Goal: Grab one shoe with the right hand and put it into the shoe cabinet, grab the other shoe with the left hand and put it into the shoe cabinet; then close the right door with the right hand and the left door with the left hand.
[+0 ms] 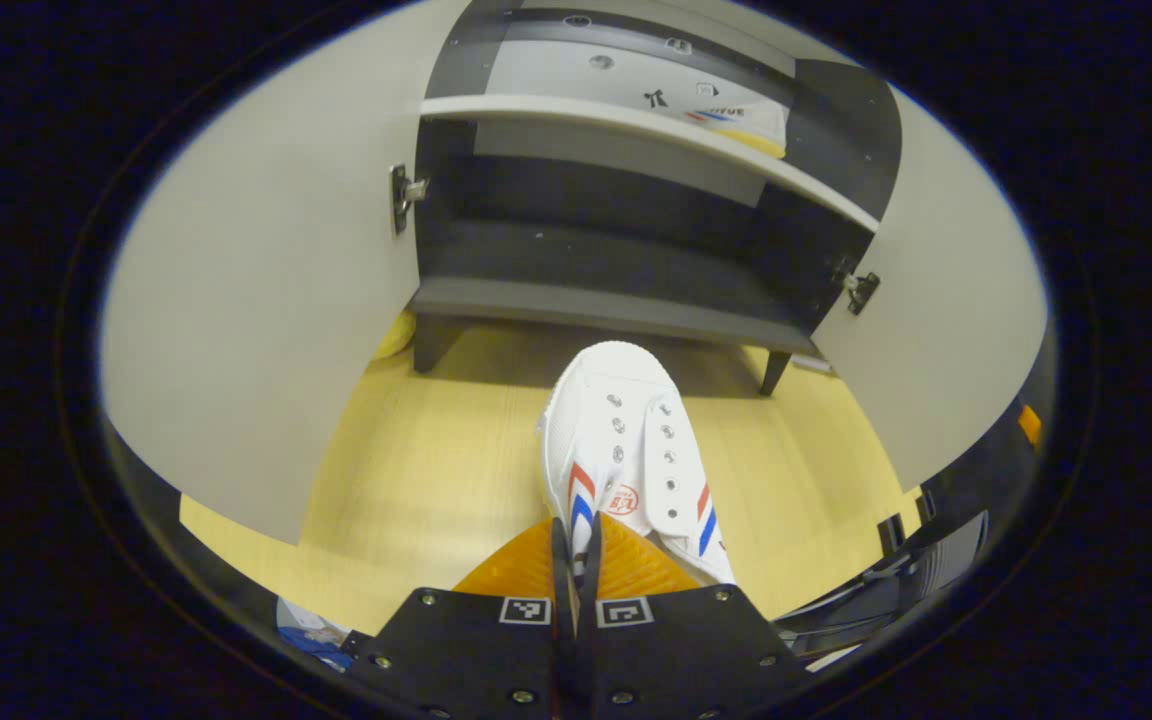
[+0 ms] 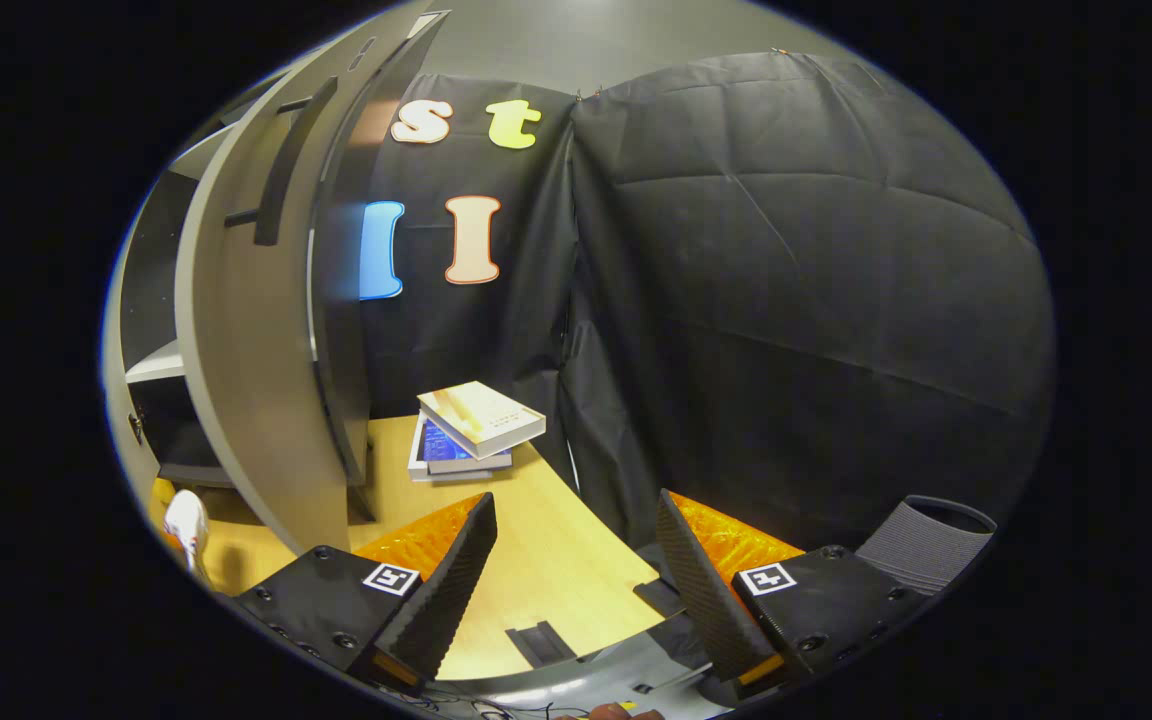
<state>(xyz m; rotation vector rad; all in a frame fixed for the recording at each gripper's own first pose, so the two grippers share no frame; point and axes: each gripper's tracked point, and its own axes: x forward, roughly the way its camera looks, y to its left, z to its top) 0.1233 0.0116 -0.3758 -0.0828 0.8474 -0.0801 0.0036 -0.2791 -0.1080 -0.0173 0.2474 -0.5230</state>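
White shoe pinched in left gripper, in front of open shoe cabinet; right gripper free.

White shoe [image 1: 636, 450] with red and blue stripes, toe pointing far toward shoe cabinet [image 1: 636, 250], heel end clamped between the nearly closed fingers of left gripper [image 1: 576, 560]; shoe above yellow wooden tabletop [image 1: 416, 480], whether it touches the top cannot be told. Cabinet dark inside, lower shelf bare, second shoe [image 1: 736, 120] lying on the upper shelf, far right. Left door [image 1: 256, 300] and right door [image 1: 946, 300] both swung wide open. In right gripper view, right gripper [image 2: 576, 570] fingers spread apart, nothing between them, over the tabletop's near edge; right door [image 2: 266, 350] at left, shoe [image 2: 186, 525] low at far left, stack of books [image 2: 471, 430] beyond on the table, black cloth wall [image 2: 786, 300] behind.
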